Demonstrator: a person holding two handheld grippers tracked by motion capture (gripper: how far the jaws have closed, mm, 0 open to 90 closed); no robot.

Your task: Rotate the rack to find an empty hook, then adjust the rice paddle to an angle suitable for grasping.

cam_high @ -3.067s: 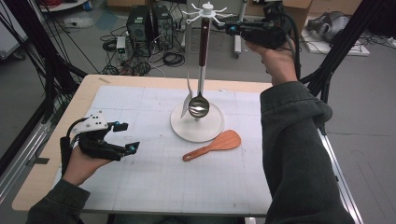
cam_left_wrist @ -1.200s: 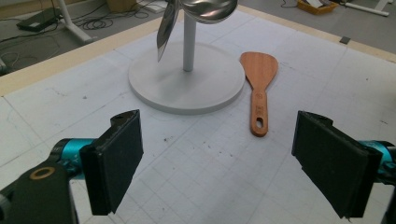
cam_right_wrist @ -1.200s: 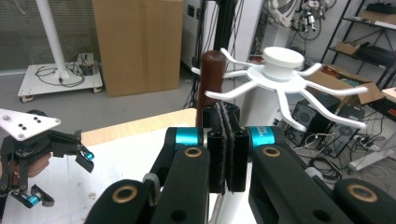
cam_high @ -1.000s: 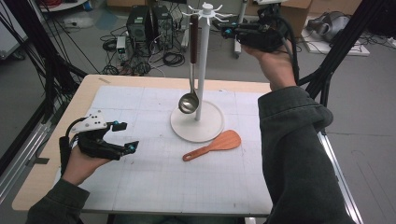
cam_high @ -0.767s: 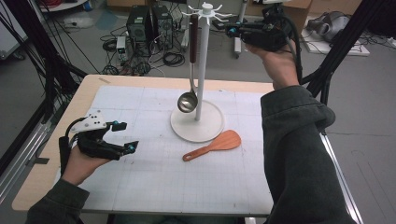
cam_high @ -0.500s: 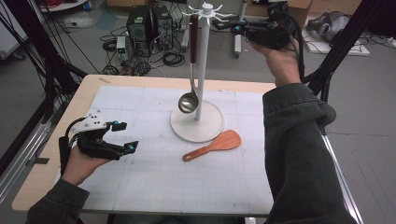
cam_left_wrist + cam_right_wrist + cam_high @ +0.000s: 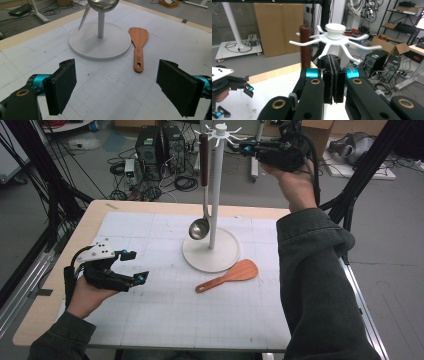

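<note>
A white stand with hook arms at its top rises from a round base in the middle of the table. A metal ladle with a dark wooden handle hangs from one arm, left of the pole, its bowl above the base. A wooden spatula lies flat just in front of the base. My right gripper is held high beside the stand's top, jaws shut with nothing between them. My left gripper rests low at the table's left, open and empty, facing the spatula.
A white gridded mat covers the wooden table. Computer cases and cables lie on the floor behind the table. Black frame poles stand at the left and right. My left gripper also shows in the right gripper view.
The ladle has gone from in front of the pole to its left side, with its bowl higher. The right gripper has drifted slightly right, away from the stand's top. The left hand has stayed still.
</note>
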